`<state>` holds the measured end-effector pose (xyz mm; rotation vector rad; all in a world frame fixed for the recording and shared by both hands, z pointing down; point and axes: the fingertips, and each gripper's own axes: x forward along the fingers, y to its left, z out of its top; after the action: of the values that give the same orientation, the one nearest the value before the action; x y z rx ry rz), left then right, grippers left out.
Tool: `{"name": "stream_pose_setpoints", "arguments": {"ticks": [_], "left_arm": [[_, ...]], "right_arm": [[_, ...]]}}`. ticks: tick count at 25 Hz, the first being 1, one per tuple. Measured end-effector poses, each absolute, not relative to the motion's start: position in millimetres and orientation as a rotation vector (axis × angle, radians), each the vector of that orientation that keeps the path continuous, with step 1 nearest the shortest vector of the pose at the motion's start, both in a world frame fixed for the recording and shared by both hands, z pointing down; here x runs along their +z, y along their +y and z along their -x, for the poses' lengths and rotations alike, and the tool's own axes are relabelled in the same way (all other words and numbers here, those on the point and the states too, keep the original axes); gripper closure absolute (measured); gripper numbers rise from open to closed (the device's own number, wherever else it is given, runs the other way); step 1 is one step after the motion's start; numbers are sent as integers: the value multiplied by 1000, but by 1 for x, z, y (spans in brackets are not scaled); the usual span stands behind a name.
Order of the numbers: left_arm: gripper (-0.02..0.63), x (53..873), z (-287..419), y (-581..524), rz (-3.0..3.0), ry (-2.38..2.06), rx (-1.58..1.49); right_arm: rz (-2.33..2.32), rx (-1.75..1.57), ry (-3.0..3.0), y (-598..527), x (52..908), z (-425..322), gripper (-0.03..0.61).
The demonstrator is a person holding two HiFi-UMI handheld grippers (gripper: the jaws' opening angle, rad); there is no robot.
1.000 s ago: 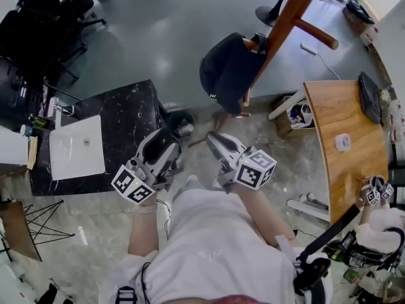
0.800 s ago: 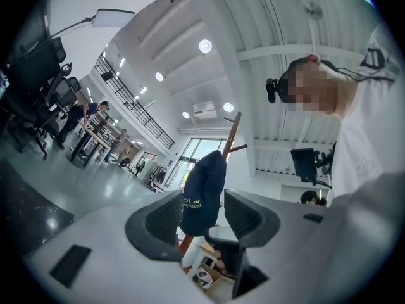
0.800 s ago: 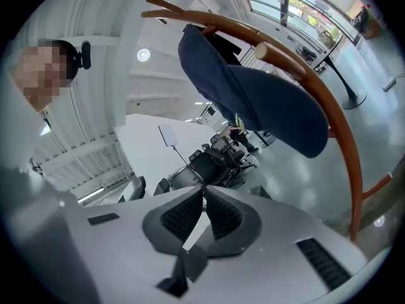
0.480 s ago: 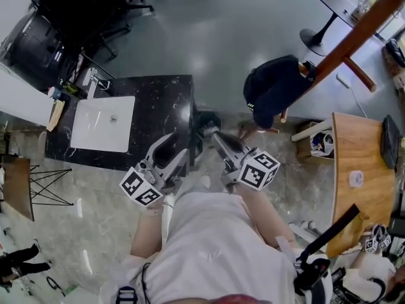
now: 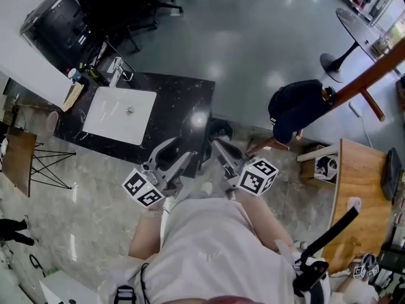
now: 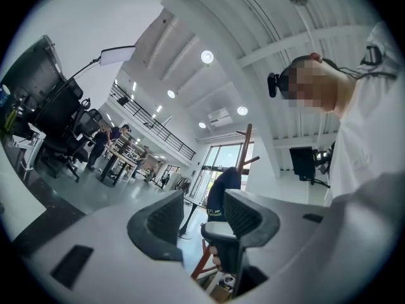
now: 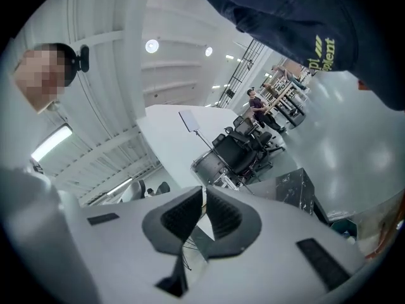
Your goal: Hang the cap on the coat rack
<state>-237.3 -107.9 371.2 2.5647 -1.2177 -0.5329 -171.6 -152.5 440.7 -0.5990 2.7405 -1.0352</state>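
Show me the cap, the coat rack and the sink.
Dark navy fabric cap (image 5: pixel 296 109), head view, its crown.
Brown wooden coat rack (image 5: pixel 370 76), head view, its pole.
White rectangular sink (image 5: pixel 117 118), head view, its basin.

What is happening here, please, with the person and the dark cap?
A person holds a two-jaw gripper in each hand, both close to the body. The dark cap hangs on a peg of the wooden coat rack, so the hanging looks done. Neither gripper touches it. The left gripper has its jaws apart with nothing between them. The right gripper has its jaws together and is empty too. A black counter with a white sink stands to the person's left.
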Motion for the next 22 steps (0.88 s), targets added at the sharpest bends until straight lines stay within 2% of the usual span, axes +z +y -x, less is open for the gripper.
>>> {"name": "stream_pose_setpoints", "arguments": {"ticks": [22], "left_arm": [[443, 381, 252, -84, -2514, -1244, -534]], "right_arm": [[527, -1025, 2807, -127, 444, 197, 546]]}}
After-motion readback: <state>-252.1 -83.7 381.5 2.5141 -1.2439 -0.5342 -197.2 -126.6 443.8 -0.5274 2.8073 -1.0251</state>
